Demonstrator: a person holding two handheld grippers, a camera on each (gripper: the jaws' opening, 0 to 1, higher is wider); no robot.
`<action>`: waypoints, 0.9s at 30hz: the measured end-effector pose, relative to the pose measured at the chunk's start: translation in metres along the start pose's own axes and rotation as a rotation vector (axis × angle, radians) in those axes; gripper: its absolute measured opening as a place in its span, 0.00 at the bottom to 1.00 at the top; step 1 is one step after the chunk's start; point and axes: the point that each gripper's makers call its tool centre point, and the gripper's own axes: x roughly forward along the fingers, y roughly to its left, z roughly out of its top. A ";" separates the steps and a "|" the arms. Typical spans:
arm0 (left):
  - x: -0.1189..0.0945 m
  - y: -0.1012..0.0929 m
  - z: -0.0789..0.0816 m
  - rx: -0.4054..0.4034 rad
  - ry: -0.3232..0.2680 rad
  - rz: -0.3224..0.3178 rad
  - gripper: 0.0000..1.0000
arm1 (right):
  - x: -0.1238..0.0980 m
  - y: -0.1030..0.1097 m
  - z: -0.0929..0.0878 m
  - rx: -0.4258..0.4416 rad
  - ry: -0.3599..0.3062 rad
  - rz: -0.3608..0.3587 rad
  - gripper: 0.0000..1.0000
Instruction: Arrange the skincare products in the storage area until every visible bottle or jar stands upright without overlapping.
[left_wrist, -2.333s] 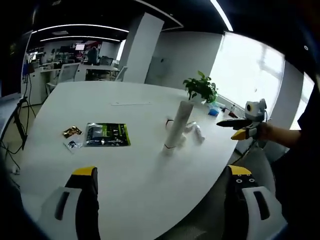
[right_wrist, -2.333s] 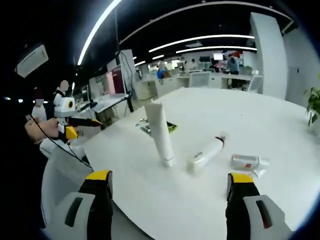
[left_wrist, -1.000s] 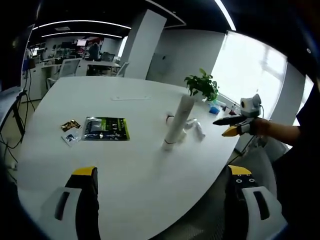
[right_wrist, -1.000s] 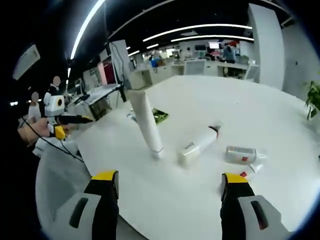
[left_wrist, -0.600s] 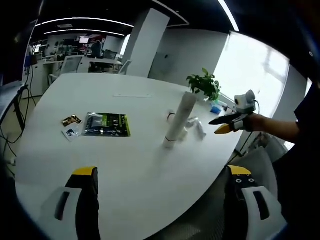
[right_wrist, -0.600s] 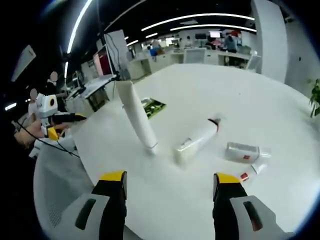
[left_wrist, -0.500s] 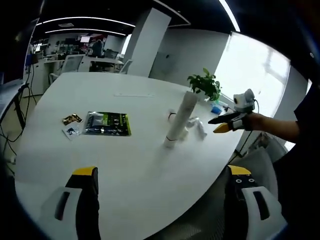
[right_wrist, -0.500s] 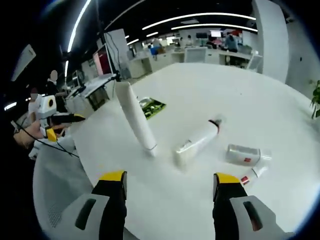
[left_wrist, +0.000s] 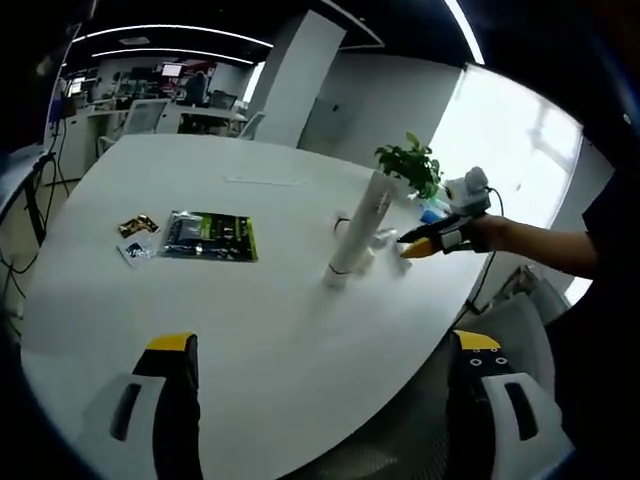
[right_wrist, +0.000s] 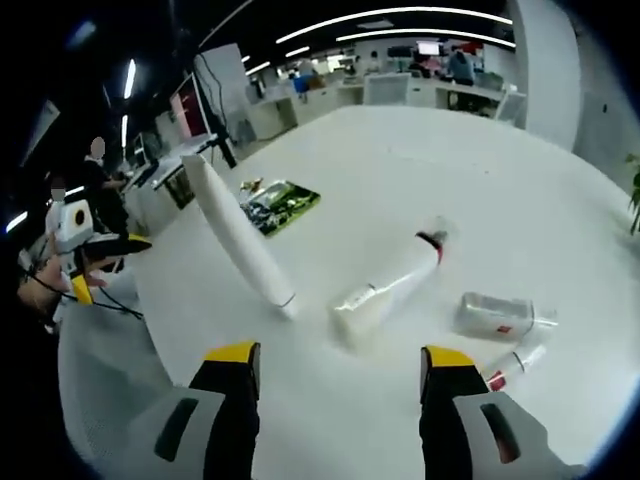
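On the white table (left_wrist: 250, 330), in the left gripper view, the tall white tube (left_wrist: 358, 228) stands cap-down, well ahead of my spread left gripper (left_wrist: 318, 385); my right gripper (left_wrist: 420, 240) has come in closer to the tube than before, and what lies behind the tube is hard to make out. In the right gripper view, my right gripper (right_wrist: 340, 375) is spread too, now nearer the tube (right_wrist: 240, 240); beside it lie a fallen tube (right_wrist: 385, 285), a clear bottle (right_wrist: 500, 317) and a small tube (right_wrist: 515, 365).
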 end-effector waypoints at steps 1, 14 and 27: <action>0.001 0.000 -0.001 -0.004 0.002 -0.001 0.97 | 0.003 -0.004 0.002 0.002 0.005 -0.003 0.65; 0.005 0.002 -0.006 -0.036 0.006 -0.001 0.95 | 0.026 -0.007 0.002 0.000 0.064 0.004 0.62; 0.006 0.004 -0.009 -0.041 0.023 0.001 0.95 | 0.047 -0.013 0.010 0.028 0.103 -0.026 0.62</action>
